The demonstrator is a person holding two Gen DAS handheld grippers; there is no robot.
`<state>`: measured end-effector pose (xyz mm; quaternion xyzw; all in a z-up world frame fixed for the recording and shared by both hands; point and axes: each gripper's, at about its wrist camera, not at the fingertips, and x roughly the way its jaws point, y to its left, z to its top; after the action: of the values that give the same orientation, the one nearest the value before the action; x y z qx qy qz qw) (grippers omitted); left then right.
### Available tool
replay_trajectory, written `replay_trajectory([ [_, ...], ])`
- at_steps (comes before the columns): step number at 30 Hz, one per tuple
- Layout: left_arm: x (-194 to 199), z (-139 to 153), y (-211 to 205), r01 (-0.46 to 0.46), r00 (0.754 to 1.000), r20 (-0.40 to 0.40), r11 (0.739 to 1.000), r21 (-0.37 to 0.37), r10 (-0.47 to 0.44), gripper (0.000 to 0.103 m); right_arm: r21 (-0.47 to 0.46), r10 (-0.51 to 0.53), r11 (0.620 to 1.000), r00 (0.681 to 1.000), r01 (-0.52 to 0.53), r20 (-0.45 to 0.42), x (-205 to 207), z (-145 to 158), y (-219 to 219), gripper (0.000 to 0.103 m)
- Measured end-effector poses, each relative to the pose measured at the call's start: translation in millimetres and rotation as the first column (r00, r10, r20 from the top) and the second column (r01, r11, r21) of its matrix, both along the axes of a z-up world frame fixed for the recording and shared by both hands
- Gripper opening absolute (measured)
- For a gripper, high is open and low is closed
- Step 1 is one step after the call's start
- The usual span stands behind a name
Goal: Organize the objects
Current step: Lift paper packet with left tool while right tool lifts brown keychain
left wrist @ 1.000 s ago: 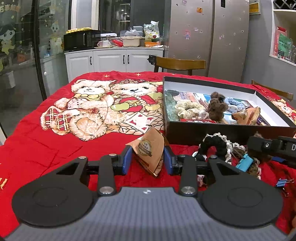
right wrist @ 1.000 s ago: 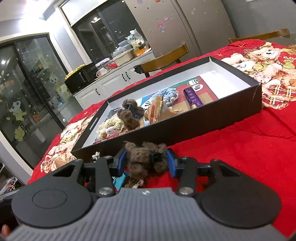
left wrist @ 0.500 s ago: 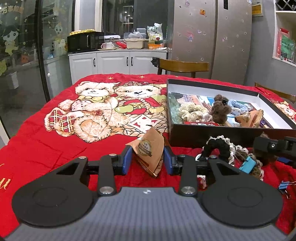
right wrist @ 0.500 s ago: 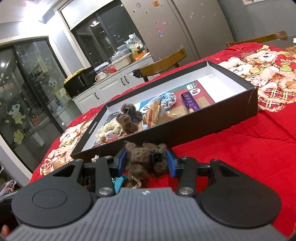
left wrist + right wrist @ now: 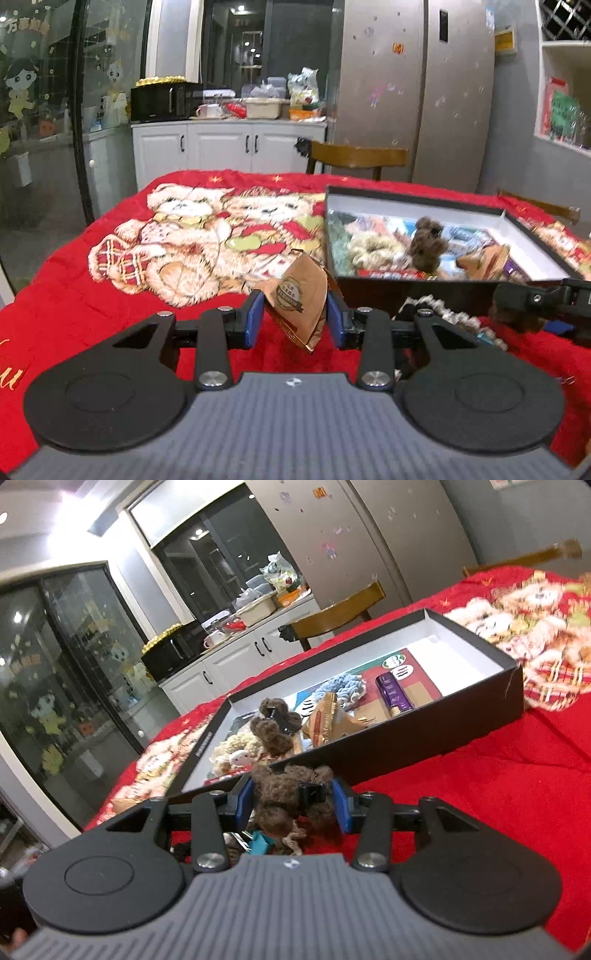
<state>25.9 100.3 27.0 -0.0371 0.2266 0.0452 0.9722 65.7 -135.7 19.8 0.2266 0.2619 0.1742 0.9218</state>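
Brown crinkled foil packet (image 5: 299,299) pinched in the left gripper (image 5: 295,317); fuzzy brown hair clip (image 5: 291,797) pinched in the right gripper (image 5: 293,801).
Both are held just in front of a shallow black box (image 5: 424,734) with a white lining, on a plush red bear-print blanket (image 5: 122,280). Box holds: brown fuzzy clip (image 5: 275,725), cream scrunchie (image 5: 373,247), blue knitted scrunchie (image 5: 345,685), purple tube (image 5: 393,696), tan wrapper (image 5: 328,725), printed cards. Lace-trimmed black scrunchie (image 5: 436,310) lies outside the front wall.
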Motion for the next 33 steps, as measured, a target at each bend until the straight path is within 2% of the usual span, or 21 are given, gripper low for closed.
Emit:
replay_trajectory([
  [3,-5,9,1,0.006,0.999,0.046,1.0,0.002,-0.006,0.042,-0.004,0.061,0.998,0.998,-0.061,0.02,1,14,-1,0.048],
  [6,-10,21,-2,0.043,0.996,0.075,0.999,0.009,-0.044,0.042,-0.027,0.084,0.996,0.994,-0.082,0.068,-6,36,-2,0.048],
  [10,-17,40,-12,0.033,0.992,0.124,0.999,0.015,-0.035,0.042,-0.057,0.116,0.992,0.988,-0.111,0.101,-11,66,-6,0.048],
  [14,-11,66,-25,0.056,0.987,0.15,0.998,0.019,-0.058,0.042,-0.087,0.123,0.99,0.985,-0.113,0.123,-6,94,-10,0.048],
  [18,-4,99,-42,0.074,0.975,0.207,0.996,0.049,-0.083,0.042,-0.068,0.113,0.992,0.986,-0.106,0.119,9,115,-16,0.048],
  [23,0,133,-57,0.099,0.952,0.29,0.995,0.023,-0.101,0.042,-0.069,0.095,0.994,0.984,-0.085,0.148,33,135,-16,0.048],
  [27,12,155,-66,0.091,0.942,0.321,0.996,0.025,-0.095,0.042,-0.017,0.08,0.997,0.984,-0.078,0.161,52,145,-18,0.048],
  [30,29,167,-70,0.06,0.942,0.328,0.998,0.032,-0.067,0.042,0.007,0.065,0.998,0.983,-0.067,0.171,66,148,-17,0.048],
  [33,53,174,-67,0.067,0.953,0.295,0.998,0.013,-0.068,0.042,0.013,0.059,0.998,0.984,-0.062,0.167,82,149,-13,0.048],
])
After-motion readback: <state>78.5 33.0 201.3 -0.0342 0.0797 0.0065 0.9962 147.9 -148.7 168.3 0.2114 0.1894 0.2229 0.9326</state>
